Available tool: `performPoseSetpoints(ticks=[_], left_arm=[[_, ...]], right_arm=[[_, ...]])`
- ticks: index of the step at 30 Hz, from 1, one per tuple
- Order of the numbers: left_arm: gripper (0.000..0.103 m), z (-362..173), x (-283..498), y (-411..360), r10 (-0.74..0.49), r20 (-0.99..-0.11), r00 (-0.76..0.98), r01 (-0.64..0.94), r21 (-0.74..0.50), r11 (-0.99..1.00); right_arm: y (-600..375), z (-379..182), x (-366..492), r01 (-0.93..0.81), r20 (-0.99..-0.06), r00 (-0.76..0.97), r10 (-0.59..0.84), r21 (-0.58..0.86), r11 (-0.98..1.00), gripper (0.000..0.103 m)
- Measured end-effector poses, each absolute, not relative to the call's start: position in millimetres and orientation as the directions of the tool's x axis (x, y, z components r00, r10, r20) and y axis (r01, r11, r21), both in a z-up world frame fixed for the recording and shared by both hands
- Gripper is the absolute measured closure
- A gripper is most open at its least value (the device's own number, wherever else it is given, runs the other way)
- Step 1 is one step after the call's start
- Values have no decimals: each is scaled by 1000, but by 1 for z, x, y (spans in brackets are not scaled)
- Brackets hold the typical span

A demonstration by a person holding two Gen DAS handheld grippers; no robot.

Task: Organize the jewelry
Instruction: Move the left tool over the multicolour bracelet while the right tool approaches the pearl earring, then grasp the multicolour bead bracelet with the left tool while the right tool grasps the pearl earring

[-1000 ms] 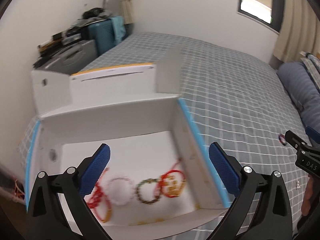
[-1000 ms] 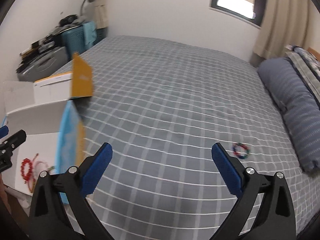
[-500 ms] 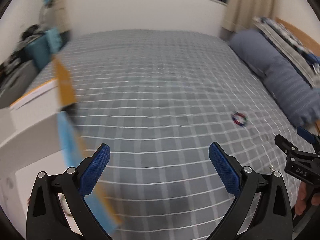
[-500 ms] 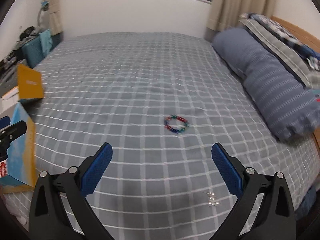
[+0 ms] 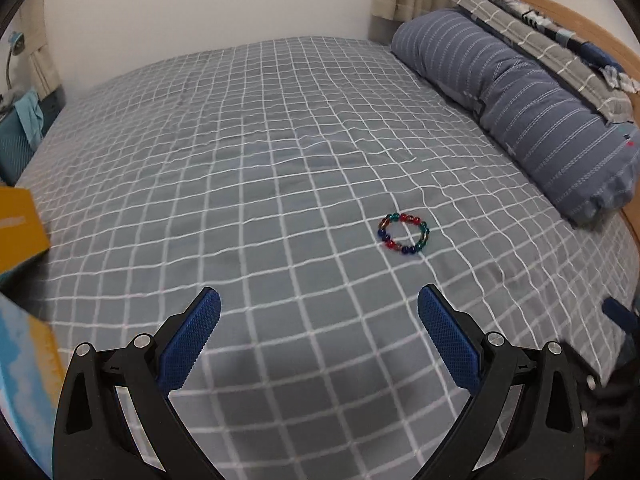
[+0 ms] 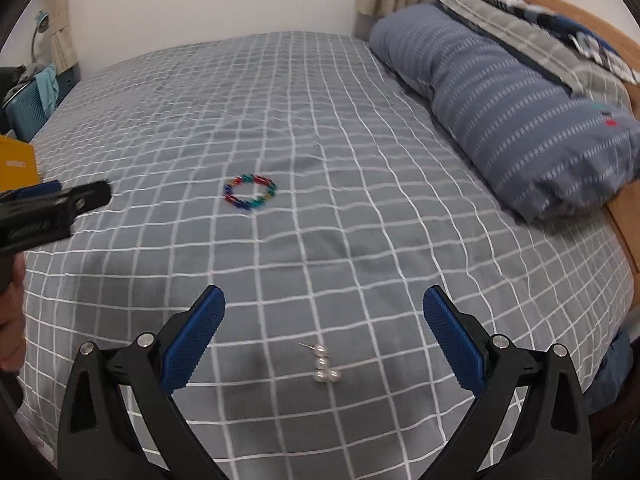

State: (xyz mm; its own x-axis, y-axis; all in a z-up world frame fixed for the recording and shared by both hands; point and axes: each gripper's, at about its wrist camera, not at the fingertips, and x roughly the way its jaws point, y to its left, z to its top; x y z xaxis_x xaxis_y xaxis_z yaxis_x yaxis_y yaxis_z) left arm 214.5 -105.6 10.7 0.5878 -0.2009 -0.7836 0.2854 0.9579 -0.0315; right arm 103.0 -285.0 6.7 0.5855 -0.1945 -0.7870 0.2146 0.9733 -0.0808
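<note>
A bracelet of red, blue and green beads (image 5: 403, 233) lies flat on the grey checked bedspread; it also shows in the right wrist view (image 6: 249, 192). My left gripper (image 5: 319, 338) is open and empty, short of the bracelet and a little left of it. My right gripper (image 6: 324, 338) is open and empty, hovering over a small cluster of pearl earrings (image 6: 325, 367) that lies between its fingers. The left gripper also shows at the left edge of the right wrist view (image 6: 56, 206).
The open box's yellow flap (image 5: 18, 232) and blue-edged wall (image 5: 24, 384) sit at the far left. A blue striped bolster (image 5: 520, 104) and a folded blanket (image 5: 552, 32) lie along the wooden headboard on the right. A teal case (image 6: 30, 108) stands beyond the bed's left side.
Both grippers have swung right, away from the box with the bracelets in it, toward the bead bracelet. The pearl earrings have come between the right gripper's fingers. Both stayed open.
</note>
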Motion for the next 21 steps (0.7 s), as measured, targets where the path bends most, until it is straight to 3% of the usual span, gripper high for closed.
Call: performPoseSetpoints(ticks=[6,21], left_arm=[[6,-25,253,-146,-213,-810,547,291,-55,955],[6,-83,314,-187,-181,-868,462,242,-73,968]], right_arm=[[-305,-13,101,235,-810,558,-177,-51,971,8],[-308,-64,92,221,-869,479,-122,-15,975,33]])
